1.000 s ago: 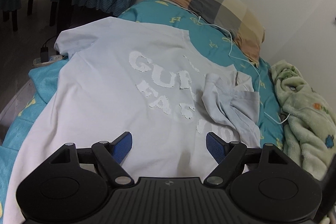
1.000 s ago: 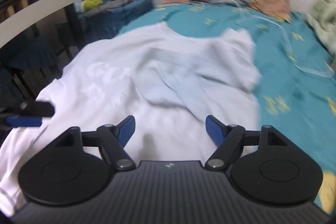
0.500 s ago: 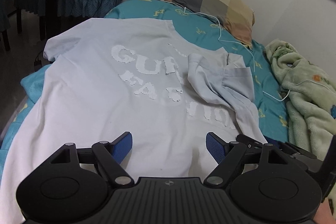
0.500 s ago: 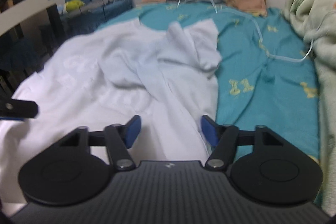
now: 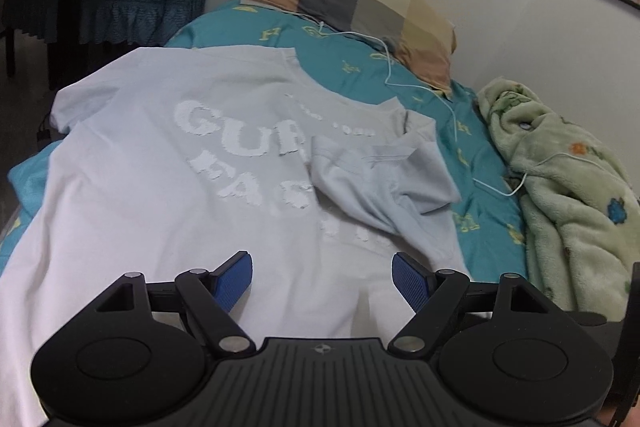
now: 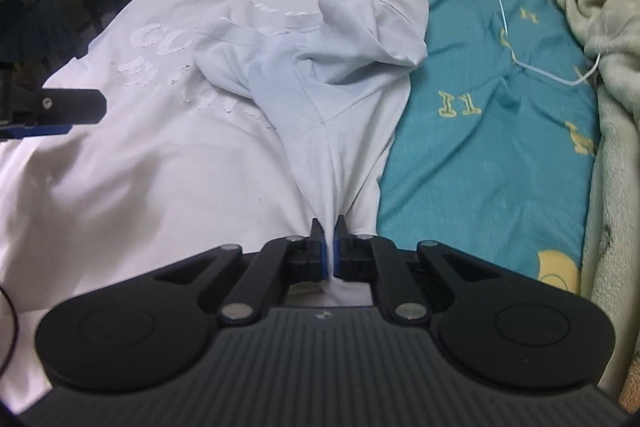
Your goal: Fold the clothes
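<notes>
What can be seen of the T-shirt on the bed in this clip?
The T-shirt is pale, soft knit fabric with raised white lettering, partly legible. It lies spread flat across the teal bedsheet, neckline toward the checked pillow. One sleeve is flipped inward over the print, bunched and creased. The right gripper is shut on a pinch of its near edge, pulling a ridge; the left gripper hovers open above it.

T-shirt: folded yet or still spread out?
Mostly spread. The T-shirt lies flat across the bed, print up; only one sleeve is flipped onto the body. The right claw pinches its edge.
</notes>
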`<state>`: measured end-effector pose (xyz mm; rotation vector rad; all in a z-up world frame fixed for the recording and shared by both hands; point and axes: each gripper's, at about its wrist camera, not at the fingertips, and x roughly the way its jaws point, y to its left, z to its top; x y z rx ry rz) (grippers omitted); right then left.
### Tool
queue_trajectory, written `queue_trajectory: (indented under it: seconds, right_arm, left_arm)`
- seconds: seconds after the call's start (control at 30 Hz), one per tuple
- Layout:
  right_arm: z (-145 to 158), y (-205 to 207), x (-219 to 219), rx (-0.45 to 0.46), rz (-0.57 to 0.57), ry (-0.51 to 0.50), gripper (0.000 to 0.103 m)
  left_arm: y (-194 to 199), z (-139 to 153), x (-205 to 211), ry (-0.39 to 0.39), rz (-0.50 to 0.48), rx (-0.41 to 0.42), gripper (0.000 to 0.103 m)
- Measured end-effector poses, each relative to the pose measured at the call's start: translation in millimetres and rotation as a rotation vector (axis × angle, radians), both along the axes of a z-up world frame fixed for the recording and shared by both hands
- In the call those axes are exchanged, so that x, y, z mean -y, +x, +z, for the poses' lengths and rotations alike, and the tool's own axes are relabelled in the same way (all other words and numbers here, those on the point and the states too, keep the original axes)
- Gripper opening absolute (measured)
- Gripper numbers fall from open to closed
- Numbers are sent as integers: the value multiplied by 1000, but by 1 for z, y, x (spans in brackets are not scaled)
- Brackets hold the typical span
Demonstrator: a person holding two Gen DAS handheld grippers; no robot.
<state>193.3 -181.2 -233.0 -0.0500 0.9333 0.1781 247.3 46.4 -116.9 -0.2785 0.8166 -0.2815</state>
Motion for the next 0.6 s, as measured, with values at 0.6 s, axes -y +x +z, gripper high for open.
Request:
queue_trajectory:
  seconds: [0.6]
  right_arm:
    - [-6,14,23,-65,-33,153,6]
  left_arm:
    - [213,-20,131,463,-619,-11,54]
